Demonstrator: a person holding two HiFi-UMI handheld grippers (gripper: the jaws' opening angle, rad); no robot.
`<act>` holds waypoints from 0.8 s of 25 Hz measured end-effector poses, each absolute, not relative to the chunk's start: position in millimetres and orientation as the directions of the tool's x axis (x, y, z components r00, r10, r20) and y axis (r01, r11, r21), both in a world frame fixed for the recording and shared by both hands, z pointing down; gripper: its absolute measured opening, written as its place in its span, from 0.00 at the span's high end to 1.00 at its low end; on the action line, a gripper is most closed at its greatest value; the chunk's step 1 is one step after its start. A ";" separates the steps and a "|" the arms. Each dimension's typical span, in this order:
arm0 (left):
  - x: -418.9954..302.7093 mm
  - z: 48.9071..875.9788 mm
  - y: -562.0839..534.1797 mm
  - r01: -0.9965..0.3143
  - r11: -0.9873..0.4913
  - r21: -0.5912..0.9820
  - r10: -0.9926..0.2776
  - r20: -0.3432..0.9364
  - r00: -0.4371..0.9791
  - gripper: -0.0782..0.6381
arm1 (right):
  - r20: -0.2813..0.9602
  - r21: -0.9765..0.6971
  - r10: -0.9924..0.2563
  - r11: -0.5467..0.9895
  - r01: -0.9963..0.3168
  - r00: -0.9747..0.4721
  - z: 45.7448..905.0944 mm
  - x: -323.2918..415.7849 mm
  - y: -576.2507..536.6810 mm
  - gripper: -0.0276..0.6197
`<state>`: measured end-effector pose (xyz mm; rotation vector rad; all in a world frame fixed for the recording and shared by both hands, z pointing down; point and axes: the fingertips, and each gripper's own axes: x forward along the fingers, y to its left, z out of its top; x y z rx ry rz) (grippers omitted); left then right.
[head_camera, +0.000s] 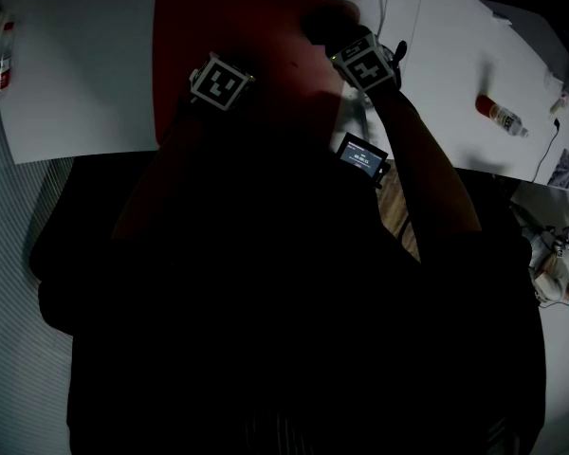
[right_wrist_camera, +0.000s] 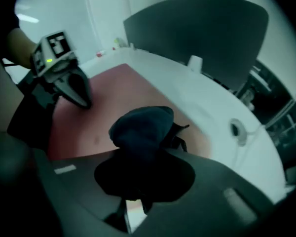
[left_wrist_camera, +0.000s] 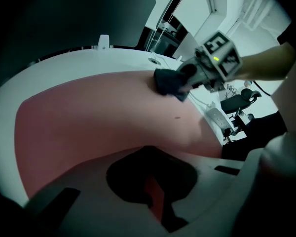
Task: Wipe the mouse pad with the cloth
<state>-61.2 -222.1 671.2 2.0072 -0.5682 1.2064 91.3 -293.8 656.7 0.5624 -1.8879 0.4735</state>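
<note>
A red mouse pad (head_camera: 228,27) lies on the white table (head_camera: 85,83). My right gripper (left_wrist_camera: 181,84) is shut on a bunched dark blue cloth (right_wrist_camera: 140,125), which rests on the pad near its far right corner; in the left gripper view the cloth (left_wrist_camera: 165,81) sits against the pad's far edge. My left gripper (right_wrist_camera: 85,101) stands left of it with its dark fingers together, tips down on the red pad (right_wrist_camera: 113,83). In the head view only the two marker cubes show well, the left cube (head_camera: 218,81) and the right cube (head_camera: 365,64).
A red-capped bottle (head_camera: 500,115) lies on the table at the right and another bottle (head_camera: 0,60) at the far left. A small lit screen (head_camera: 362,156) sits by the table's near edge. A power strip (left_wrist_camera: 218,117) lies beyond the pad. A dark panel (right_wrist_camera: 202,33) stands behind the table.
</note>
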 end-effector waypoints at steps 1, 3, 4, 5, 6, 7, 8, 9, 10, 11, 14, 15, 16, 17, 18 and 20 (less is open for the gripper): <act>-62.6 672.2 -220.0 -0.683 -0.640 0.352 -0.005 0.887 0.462 0.88 | 0.921 -0.096 -0.135 0.830 -0.550 -0.365 656.4 73.4 -273.3 0.86; -62.4 672.6 -220.4 -0.687 -0.638 0.348 -0.018 0.885 0.465 0.88 | 0.895 -0.188 -0.025 0.884 -0.427 -0.446 657.2 33.8 -216.6 0.86; -61.1 672.3 -222.2 -0.685 -0.643 0.342 -0.028 0.884 0.467 0.88 | 0.881 -0.245 0.061 0.907 -0.343 -0.469 657.9 18.4 -184.0 0.86; -59.6 671.7 -223.6 -0.683 -0.648 0.337 -0.034 0.883 0.468 0.88 | 0.871 -0.294 0.151 0.923 -0.249 -0.468 658.5 8.7 -154.3 0.86; -58.7 671.2 -224.4 -0.681 -0.651 0.335 -0.036 0.883 0.469 0.88 | 0.866 -0.322 0.222 0.933 -0.159 -0.449 658.9 5.2 -133.2 0.86; -59.2 671.0 -224.6 -0.679 -0.653 0.335 -0.034 0.883 0.469 0.88 | 0.865 -0.333 0.263 0.938 -0.096 -0.426 660.0 6.9 -123.4 0.86; -60.6 671.2 -224.8 -0.678 -0.654 0.336 -0.032 0.883 0.469 0.88 | 0.866 -0.342 0.283 0.937 -0.074 -0.411 661.8 12.1 -123.6 0.86; -62.1 671.6 -225.0 -0.678 -0.652 0.339 -0.031 0.882 0.471 0.88 | 0.868 -0.350 0.288 0.933 -0.088 -0.404 663.4 19.3 -131.6 0.86; -63.0 672.0 -224.9 -0.679 -0.649 0.343 -0.030 0.880 0.474 0.88 | 0.874 -0.348 0.276 0.930 -0.119 -0.399 663.7 27.6 -145.7 0.86; -62.8 672.1 -223.9 -0.679 -0.645 0.349 -0.027 0.879 0.477 0.88 | 0.884 -0.329 0.245 0.932 -0.155 -0.398 662.4 35.9 -164.5 0.86; -62.1 672.1 -221.9 -0.678 -0.647 0.349 -0.024 0.879 0.476 0.88 | 0.925 -0.189 0.050 0.921 -0.341 -0.378 662.9 75.6 -242.5 0.86; -62.9 672.2 -222.7 -0.678 -0.650 0.344 -0.027 0.881 0.473 0.88 | 0.929 -0.156 -0.010 0.895 -0.417 -0.370 663.1 89.2 -267.7 0.86; -63.7 672.3 -223.4 -0.677 -0.652 0.342 -0.028 0.881 0.472 0.88 | 0.930 -0.143 -0.051 0.863 -0.484 -0.365 662.8 99.7 -287.4 0.86; -64.3 672.4 -223.6 -0.676 -0.652 0.344 -0.027 0.880 0.473 0.88 | 0.931 -0.140 -0.075 0.831 -0.538 -0.358 662.4 106.9 -300.5 0.86; -64.6 672.3 -223.5 -0.675 -0.651 0.346 -0.025 0.880 0.475 0.88 | 0.933 -0.136 -0.092 0.806 -0.576 -0.349 661.7 110.6 -307.2 0.86; -64.7 672.3 -222.6 -0.674 -0.651 0.349 -0.022 0.879 0.476 0.88 | 0.935 -0.089 -0.153 0.774 -0.627 -0.321 659.0 109.7 -308.2 0.86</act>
